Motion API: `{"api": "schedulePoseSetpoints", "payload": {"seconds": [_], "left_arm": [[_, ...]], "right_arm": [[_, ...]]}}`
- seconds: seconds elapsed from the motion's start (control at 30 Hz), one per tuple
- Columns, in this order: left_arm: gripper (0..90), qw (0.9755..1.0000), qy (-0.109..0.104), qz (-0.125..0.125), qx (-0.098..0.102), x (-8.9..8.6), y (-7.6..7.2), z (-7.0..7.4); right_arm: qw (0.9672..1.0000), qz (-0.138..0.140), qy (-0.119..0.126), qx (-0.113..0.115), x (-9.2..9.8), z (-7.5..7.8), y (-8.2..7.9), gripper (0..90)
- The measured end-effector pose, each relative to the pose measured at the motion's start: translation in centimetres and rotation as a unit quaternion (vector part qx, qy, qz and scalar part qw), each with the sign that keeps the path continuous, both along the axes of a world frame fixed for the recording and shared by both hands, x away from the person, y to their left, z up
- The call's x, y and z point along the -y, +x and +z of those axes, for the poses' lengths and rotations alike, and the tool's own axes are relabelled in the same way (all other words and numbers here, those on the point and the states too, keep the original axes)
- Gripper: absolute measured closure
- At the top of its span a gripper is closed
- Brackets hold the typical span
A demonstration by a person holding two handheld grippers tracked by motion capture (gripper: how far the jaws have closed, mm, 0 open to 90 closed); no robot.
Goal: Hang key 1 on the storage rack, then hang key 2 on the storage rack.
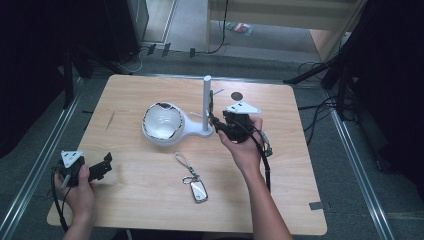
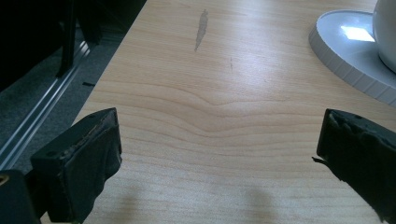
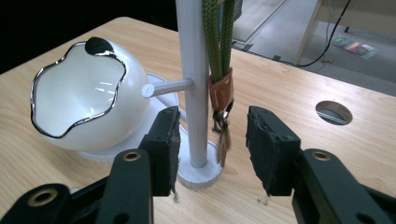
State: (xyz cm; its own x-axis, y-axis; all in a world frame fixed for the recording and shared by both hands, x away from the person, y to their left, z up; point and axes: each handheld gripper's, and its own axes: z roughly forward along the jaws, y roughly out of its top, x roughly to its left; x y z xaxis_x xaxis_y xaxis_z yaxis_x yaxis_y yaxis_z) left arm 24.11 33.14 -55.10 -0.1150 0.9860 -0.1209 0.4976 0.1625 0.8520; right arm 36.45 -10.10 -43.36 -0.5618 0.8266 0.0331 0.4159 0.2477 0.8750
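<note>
A white stand (image 1: pixel 172 136) in the middle of the table carries a white bowl with a chrome rim (image 1: pixel 161 121) and an upright pole (image 1: pixel 206 102). In the right gripper view a green lanyard (image 3: pixel 217 37) with a brown leather tab (image 3: pixel 221 93) and a key hangs from the pole (image 3: pixel 191 84). My right gripper (image 1: pixel 216 122) (image 3: pixel 212 140) is open, its jaws on either side of the pole's foot and the hanging key, touching neither. A silver key fob with a strap (image 1: pixel 197 189) lies near the front of the table. My left gripper (image 1: pixel 102 167) (image 2: pixel 217 154) rests open at the front left, holding nothing.
The stand's round white base (image 2: pixel 345 51) lies ahead and to the right of my left gripper. A round cable hole (image 1: pixel 236 95) (image 3: pixel 334 112) sits in the table behind the pole. A short peg (image 3: pixel 168 87) sticks out of the pole toward the bowl. Metal floor rails run along both table sides.
</note>
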Motion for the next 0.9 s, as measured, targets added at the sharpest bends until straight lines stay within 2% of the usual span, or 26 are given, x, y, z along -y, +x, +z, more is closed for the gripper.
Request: {"api": "schedulePoseSetpoints", "payload": {"seconds": [0.13, 0.23, 0.43, 0.57, 0.8, 0.9], "left_arm": [[0.1, 1.0, 0.001, 0.001, 0.0, 0.1, 0.0, 0.0], [0.1, 1.0, 0.001, 0.0, 0.001, 0.0, 0.0, 0.0], [0.1, 1.0, 0.002, 0.001, 0.001, 0.0, -0.1, 0.0], [0.1, 1.0, 0.001, 0.001, 0.002, 0.0, -0.1, 0.0], [0.1, 1.0, 0.002, 0.002, 0.002, 0.0, -0.1, 0.0], [0.1, 1.0, 0.001, 0.002, 0.002, 0.0, -0.1, 0.0]], "right_arm": [[0.9997, -0.002, -0.025, 0.004, -0.3, 0.3, -0.6, 54.4], [0.9993, -0.001, -0.037, -0.002, -0.6, 0.4, -0.9, 53.2], [0.997, -0.002, -0.073, -0.024, -1.0, 0.5, -1.6, 50.9], [0.9953, 0.003, -0.089, -0.039, -1.1, 0.6, -1.9, 49.7], [0.989, 0.021, -0.127, -0.073, -1.5, 0.4, -2.5, 49.2], [0.9863, 0.027, -0.143, -0.077, -1.7, 0.3, -2.7, 49.6]]}}
